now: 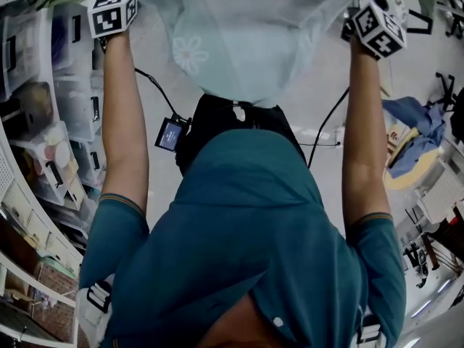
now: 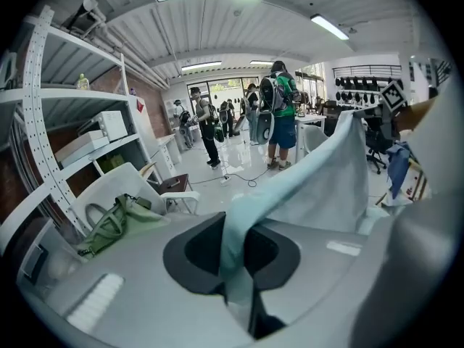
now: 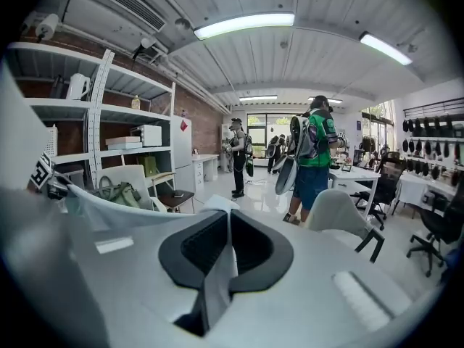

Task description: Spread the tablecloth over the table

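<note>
In the head view the pale green tablecloth point(image 1: 246, 42), printed with a white flower, hangs in the air between both raised arms. My left gripper point(image 1: 114, 9) holds it at the upper left and my right gripper point(image 1: 375, 22) at the upper right; only their marker cubes show. In the left gripper view the left gripper point(image 2: 236, 251) is shut on a bunched edge of the tablecloth point(image 2: 319, 180), which stretches off to the right. In the right gripper view the right gripper point(image 3: 223, 258) pinches a thin fold of the tablecloth point(image 3: 216, 285). No table is in view.
Shelves with storage bins point(image 1: 43, 122) run along the left in the head view, and a blue garment point(image 1: 417, 125) lies at the right. Several people point(image 2: 279, 114) stand further off. A white chair with a green bag point(image 2: 116, 220) and a pale chair point(image 3: 341, 216) stand nearby.
</note>
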Motion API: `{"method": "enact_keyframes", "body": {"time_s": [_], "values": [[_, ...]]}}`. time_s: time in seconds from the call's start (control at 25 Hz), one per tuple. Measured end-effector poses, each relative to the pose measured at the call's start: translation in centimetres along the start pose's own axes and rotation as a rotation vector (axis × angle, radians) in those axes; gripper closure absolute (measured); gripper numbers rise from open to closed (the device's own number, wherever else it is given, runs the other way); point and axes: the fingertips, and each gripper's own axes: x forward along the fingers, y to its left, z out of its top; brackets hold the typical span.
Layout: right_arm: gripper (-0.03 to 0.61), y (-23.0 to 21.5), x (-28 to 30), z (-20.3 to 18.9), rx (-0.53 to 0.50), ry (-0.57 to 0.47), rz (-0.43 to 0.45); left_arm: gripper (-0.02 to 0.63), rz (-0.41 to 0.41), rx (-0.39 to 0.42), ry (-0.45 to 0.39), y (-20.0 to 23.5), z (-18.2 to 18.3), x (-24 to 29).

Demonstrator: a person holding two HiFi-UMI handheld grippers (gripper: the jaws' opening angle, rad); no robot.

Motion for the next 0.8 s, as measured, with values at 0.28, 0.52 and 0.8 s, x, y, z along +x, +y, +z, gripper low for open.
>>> {"method": "enact_keyframes", "body": {"time_s": [0.28, 0.52, 0.8], "values": [[0.56, 0.9, 2.3, -1.4, -0.037, 0.014, -0.025, 0.574, -0.015, -0.032, 0.05, 0.6, -2.6, 2.9], [0.56, 1.4, 4.6, -3.8, -0.064, 0.08, -0.038, 0.544, -0.041, -0.069, 0.12, 0.7, -5.4, 5.7], [0.553, 1.4, 6.6, -7.7, -0.085, 0.203, -0.048, 0.446, -0.08, -0.097, 0.218, 0.5, -8.9, 8.1]]}}
